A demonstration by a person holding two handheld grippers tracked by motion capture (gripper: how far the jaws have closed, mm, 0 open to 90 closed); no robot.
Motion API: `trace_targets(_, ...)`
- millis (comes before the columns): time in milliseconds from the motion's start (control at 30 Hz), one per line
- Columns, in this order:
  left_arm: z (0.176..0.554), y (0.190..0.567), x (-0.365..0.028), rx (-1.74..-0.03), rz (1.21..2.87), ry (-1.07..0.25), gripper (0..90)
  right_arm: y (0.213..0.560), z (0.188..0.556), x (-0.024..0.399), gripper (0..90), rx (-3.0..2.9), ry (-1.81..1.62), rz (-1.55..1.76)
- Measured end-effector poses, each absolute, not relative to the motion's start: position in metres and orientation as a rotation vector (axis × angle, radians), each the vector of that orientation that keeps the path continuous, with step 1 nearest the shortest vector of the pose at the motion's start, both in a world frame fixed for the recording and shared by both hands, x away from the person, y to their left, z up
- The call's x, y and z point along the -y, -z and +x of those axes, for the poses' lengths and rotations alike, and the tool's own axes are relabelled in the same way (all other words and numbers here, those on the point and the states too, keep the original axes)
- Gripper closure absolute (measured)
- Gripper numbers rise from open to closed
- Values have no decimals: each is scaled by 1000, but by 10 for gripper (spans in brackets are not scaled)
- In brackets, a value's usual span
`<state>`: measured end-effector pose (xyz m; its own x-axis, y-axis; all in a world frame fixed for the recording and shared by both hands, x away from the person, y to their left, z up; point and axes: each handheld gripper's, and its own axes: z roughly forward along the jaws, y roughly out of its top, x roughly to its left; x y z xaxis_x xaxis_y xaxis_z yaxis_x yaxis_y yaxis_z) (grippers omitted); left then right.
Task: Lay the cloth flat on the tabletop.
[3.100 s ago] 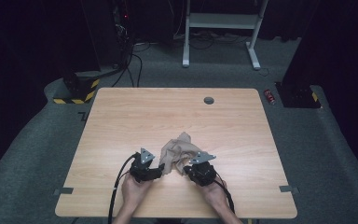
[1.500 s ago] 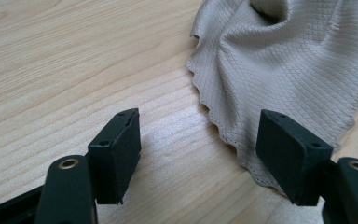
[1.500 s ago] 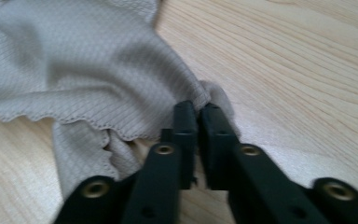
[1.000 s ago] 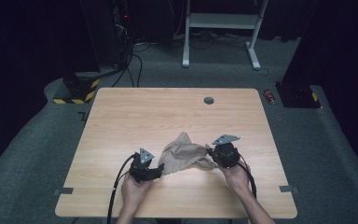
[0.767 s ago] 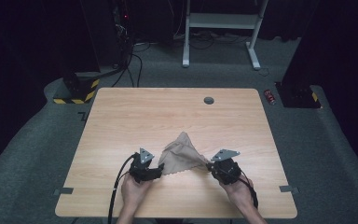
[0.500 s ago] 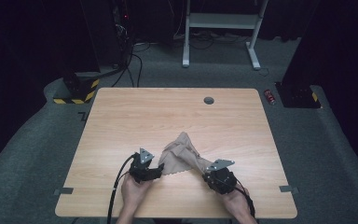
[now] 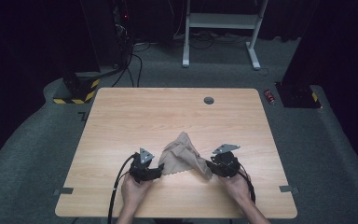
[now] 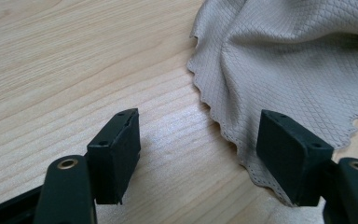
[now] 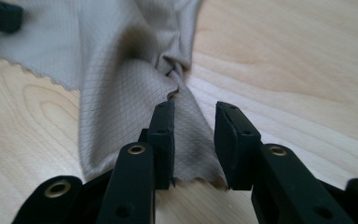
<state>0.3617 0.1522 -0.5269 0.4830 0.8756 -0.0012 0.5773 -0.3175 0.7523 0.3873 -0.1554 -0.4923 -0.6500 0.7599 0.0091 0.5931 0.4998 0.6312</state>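
Observation:
A beige cloth (image 7: 182,156) lies crumpled on the wooden table (image 7: 121,116), near its front edge. My left gripper (image 7: 156,169) rests at the cloth's left side. In the left gripper view it (image 8: 200,119) is wide open, and the cloth's scalloped edge (image 8: 223,126) runs up to its right jaw. My right gripper (image 7: 210,167) sits at the cloth's right corner. In the right gripper view it (image 9: 193,107) is open by a narrow gap. That corner of the cloth (image 9: 121,116) lies flat on the table beneath the jaws, with a twisted fold just ahead of them.
A dark round grommet hole (image 7: 209,100) sits in the table's far side. Black cables trail from both grippers toward the front edge. On the floor stand a white desk frame (image 7: 219,21), a red can (image 7: 270,95) and a yellow-and-black striped base (image 7: 74,98).
My right gripper swung out to the right with the cloth's corner, then came back toward the front edge, drawing the cloth wider. The left gripper stayed put.

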Motion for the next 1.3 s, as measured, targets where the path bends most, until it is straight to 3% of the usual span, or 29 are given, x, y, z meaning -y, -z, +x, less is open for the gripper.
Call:
trace_targets(233,362,527,-152,-1196,2026,-542,306,502,397,148,898,-2538,-816,1140)
trace_targets(700,362,527,-152,-1198,2025,-540,305,464,419,166,897,-2406,-894,1133)
trace_targets(733,362,527,-152,-1197,2025,-541,305,471,417,161,815,-2437,-893,1127)
trace_targets(900,362,527,-152,-1196,2027,-542,305,495,411,146,691,-2519,-866,1116)
trace_targets(1000,362,527,-152,-1197,2025,-540,305,501,410,143,704,-2531,-853,1124)
trace_targets(1033,362,527,-152,-1198,2025,-541,305,505,411,141,794,-2543,-857,1117)
trace_targets(1067,362,527,-152,-1196,2026,-542,305,505,411,141,794,-2543,-857,1117)
trace_targets(1133,362,527,-152,-1197,2026,-541,305,505,412,140,890,-2558,-845,1065)
trace_targets(1300,362,527,-152,-1196,2027,-542,305,496,413,142,896,-2514,-859,1051)
